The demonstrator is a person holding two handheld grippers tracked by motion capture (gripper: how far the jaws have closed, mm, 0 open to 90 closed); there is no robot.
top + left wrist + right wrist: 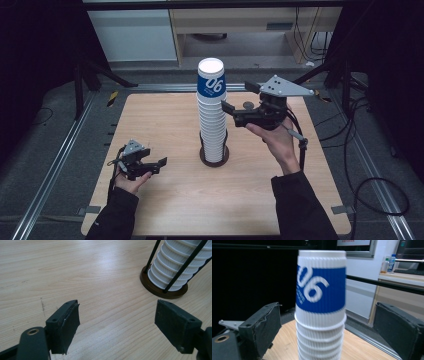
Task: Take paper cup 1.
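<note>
A tall stack of white ribbed paper cups [212, 125] stands upside down on a dark round base [215, 159] with thin black rods, at the table's middle. The top cup [211, 80] carries a blue band marked "06". My right gripper [236, 96] is raised beside the top of the stack, on its right, pointing left. It is open, and in the right gripper view the top cup [320, 287] shows between its wide jaws. My left gripper [156, 159] hovers low at the front left, open and holding nothing, aimed at bare wood short of the base [162, 287].
The wooden table [165, 115] has bare room on both sides of the stack. Metal rails [60, 160] run along its left and right sides. Cables [370, 185] lie on the floor to the right, and cabinets [135, 35] stand behind the far edge.
</note>
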